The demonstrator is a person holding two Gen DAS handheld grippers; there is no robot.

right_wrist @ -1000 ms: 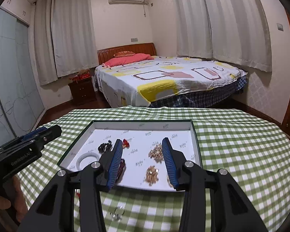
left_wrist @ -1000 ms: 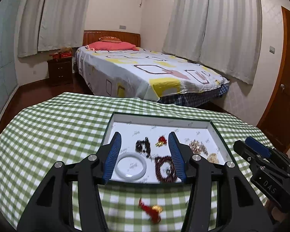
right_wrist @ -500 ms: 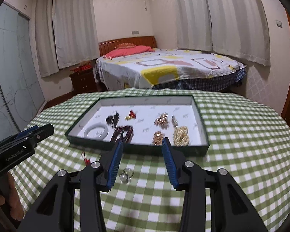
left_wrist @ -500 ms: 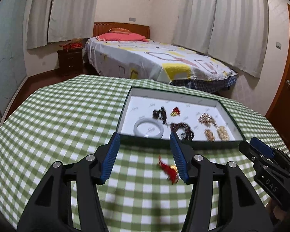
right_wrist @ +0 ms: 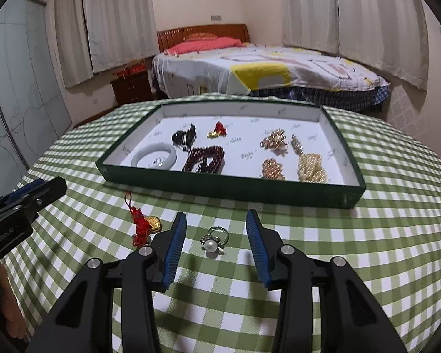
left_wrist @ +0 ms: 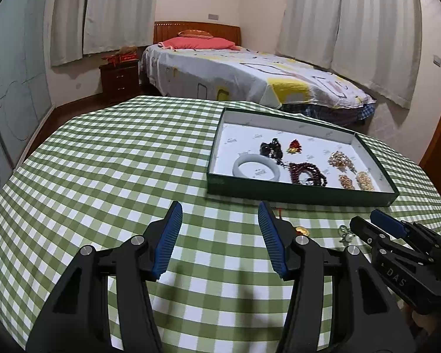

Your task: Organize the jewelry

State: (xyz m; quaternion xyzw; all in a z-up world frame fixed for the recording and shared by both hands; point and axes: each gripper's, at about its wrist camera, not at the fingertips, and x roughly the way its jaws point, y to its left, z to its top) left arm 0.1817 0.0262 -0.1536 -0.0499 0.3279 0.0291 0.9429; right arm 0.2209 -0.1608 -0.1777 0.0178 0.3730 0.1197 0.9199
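Observation:
A green tray (right_wrist: 220, 189) with a white floor holds a white bangle (right_wrist: 154, 156), dark red beads (right_wrist: 204, 158), a black piece, a small red-gold charm and several gold pieces (right_wrist: 310, 167). In front of it on the checked cloth lie a red knotted charm with a gold ingot (right_wrist: 145, 225) and a pearl ring (right_wrist: 214, 239). My right gripper (right_wrist: 216, 213) is open, low over the cloth, with the ring between its fingers, untouched. Left of both loose pieces, my left gripper (left_wrist: 220, 204) is open over bare cloth. Its right finger partly hides the charm (left_wrist: 302, 231).
The round table with the green-checked cloth (left_wrist: 117, 161) stretches wide to the left of the tray (left_wrist: 294, 195). Behind it are a bed (left_wrist: 250, 73), a nightstand and curtained windows. A hand holds the left gripper at the lower left of the right wrist view.
Both grippers have drawn back from over the tray and sunk toward the cloth in front of it. The pearl ring now lies between the right fingers. The left gripper has shifted left.

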